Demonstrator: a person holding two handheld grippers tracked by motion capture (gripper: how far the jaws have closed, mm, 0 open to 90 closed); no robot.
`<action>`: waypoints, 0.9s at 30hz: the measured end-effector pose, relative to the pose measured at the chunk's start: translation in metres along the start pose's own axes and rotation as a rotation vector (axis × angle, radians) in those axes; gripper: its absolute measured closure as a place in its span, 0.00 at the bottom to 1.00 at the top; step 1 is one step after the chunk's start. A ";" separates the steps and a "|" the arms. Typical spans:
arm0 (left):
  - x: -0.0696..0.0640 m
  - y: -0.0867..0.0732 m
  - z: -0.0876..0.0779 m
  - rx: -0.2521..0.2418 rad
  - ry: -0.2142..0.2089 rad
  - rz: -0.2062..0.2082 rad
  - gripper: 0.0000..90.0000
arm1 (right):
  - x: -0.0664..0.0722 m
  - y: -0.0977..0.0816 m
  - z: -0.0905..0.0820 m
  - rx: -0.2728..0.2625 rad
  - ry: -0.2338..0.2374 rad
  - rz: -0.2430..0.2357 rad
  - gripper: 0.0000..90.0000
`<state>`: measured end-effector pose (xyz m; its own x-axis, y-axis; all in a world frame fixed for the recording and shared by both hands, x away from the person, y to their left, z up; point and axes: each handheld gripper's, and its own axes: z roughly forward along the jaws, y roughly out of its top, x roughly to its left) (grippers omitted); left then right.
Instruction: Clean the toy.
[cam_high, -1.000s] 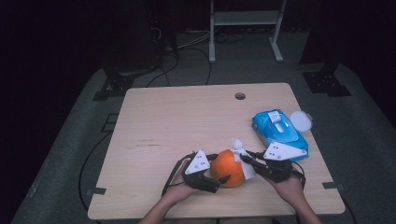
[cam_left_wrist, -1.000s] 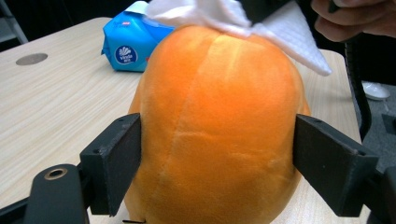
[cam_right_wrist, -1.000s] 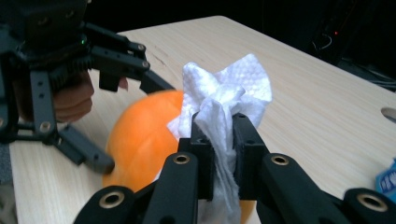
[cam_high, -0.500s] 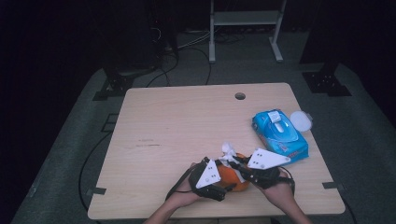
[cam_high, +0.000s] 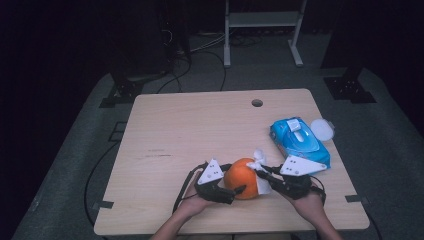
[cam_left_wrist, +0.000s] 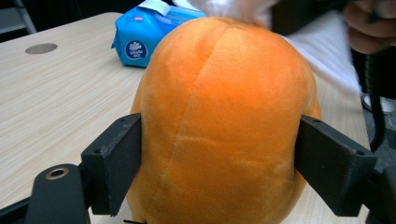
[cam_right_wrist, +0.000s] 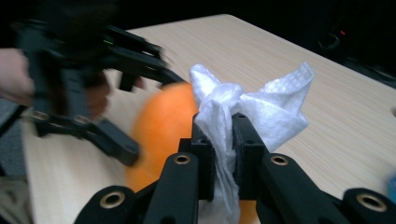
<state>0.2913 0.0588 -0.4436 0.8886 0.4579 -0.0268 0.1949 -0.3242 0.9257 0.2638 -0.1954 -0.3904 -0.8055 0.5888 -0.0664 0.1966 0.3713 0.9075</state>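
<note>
A person's two hands come in from the near edge of a pale wooden table (cam_high: 200, 130), each holding a black two-jaw gripper; between the grippers sits a rounded orange plush toy (cam_high: 241, 177), soft and velvety with a seam running up its middle.

The left gripper (cam_high: 235, 190) has its jaws partly open and pressed against the toy's two flanks, one pad on each side, so the toy is held between them; in the left gripper view the orange plush toy (cam_left_wrist: 219, 126) stands directly ahead of the jaws, its long axis upright and its narrower end pointing up, its base on or just above the table; the jaws have just been opening a little, with the toy between them throughout.

The right gripper (cam_high: 260, 172) has its jaws closed tight on a crumpled white wipe (cam_right_wrist: 233, 116), which bunches out above the pads; the wipe rests against the toy's top and the side away from the left gripper.

Beyond the right gripper, well apart from the toy, lies a blue soft pack of wet wipes (cam_high: 299, 140); just beside its far end sits a round white lid (cam_high: 322, 129).
</note>
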 end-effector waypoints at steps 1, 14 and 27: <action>-0.001 0.000 0.001 0.000 0.001 0.007 0.21 | 0.005 0.002 0.002 -0.002 0.013 -0.005 0.90; 0.000 -0.001 0.002 -0.001 -0.026 0.020 0.19 | 0.005 0.006 0.007 -0.002 -0.002 -0.028 0.90; 0.010 -0.004 0.002 0.014 -0.039 -0.001 0.14 | -0.017 -0.006 -0.005 -0.008 -0.017 0.029 0.90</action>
<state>0.2999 0.0634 -0.4485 0.9039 0.4257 -0.0423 0.2012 -0.3359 0.9202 0.2733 -0.2109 -0.3928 -0.7899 0.6115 -0.0465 0.2157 0.3481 0.9123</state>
